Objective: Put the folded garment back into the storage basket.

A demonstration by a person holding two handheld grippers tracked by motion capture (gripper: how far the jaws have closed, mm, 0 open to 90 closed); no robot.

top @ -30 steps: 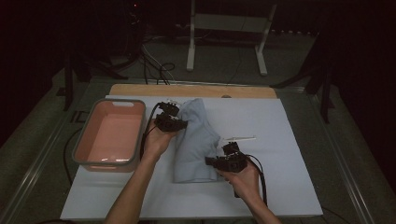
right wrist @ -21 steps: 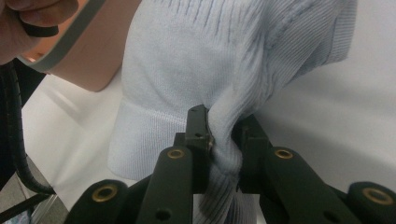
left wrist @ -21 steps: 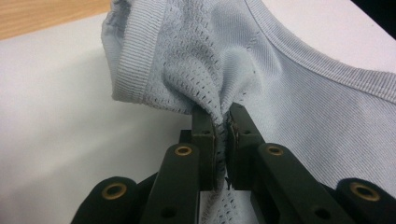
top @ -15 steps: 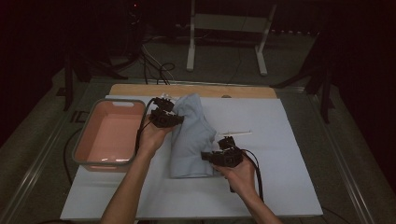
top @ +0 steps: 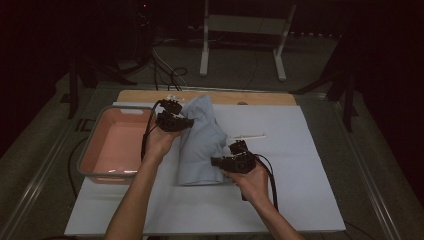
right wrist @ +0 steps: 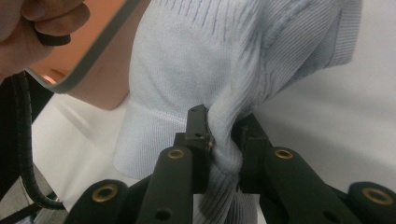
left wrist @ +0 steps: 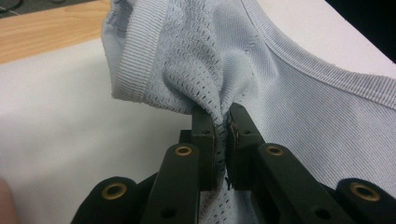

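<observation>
A light blue knit garment (top: 202, 142) lies folded lengthwise on the white mat (top: 300, 165), partly lifted at both ends. My left gripper (top: 189, 122) is shut on its far end; in the left gripper view the mesh fabric (left wrist: 205, 70) bunches between the jaws at my left gripper (left wrist: 222, 122). My right gripper (top: 214, 161) is shut on the near right edge; in the right gripper view a thick fold of ribbed cloth (right wrist: 224, 60) is pinched at my right gripper (right wrist: 223, 125).
A pink tub (top: 107, 172) with a grey rim stands at the mat's left, close to the left forearm. A thin white stick (top: 250, 136) lies on the mat behind the right gripper. A wooden board (top: 260, 98) borders the far edge.
Both grippers have carried the garment a little to the left, toward the tub, and slightly up. The cloth has bunched narrower. Both grips are unchanged.
</observation>
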